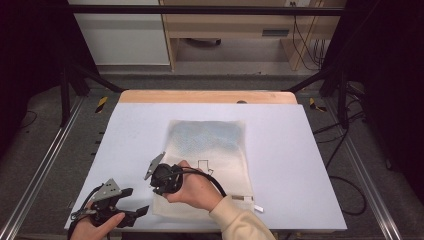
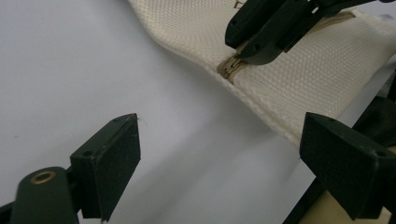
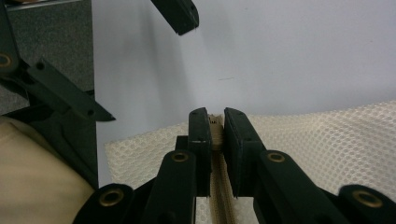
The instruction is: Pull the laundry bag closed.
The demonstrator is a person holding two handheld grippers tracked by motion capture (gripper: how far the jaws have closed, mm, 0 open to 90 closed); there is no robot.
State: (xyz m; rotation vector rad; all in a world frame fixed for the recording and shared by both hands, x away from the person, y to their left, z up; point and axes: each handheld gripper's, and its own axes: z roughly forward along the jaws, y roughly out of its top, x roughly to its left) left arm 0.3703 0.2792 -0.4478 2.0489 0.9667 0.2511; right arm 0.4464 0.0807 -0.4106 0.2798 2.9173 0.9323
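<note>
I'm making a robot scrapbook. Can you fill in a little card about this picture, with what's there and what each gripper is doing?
thing: cream mesh bag with a zipper
where: flat on the white table
right gripper: jaws shut on the zipper at the bag's near edge
left gripper: jaws open, nothing between them, beside the bag's corner

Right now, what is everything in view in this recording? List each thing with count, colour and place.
mesh bag: one, cream with a bluish upper part, lying flat mid-table.
zipper: one, tan, along the bag's near edge.
table: one, white top with a wooden far edge.
wooden furniture: one, light brown, beyond the table.
left hand-held gripper: one, black, open, over the table's near left corner.
right hand-held gripper: one, black, shut on the zipper.
</note>
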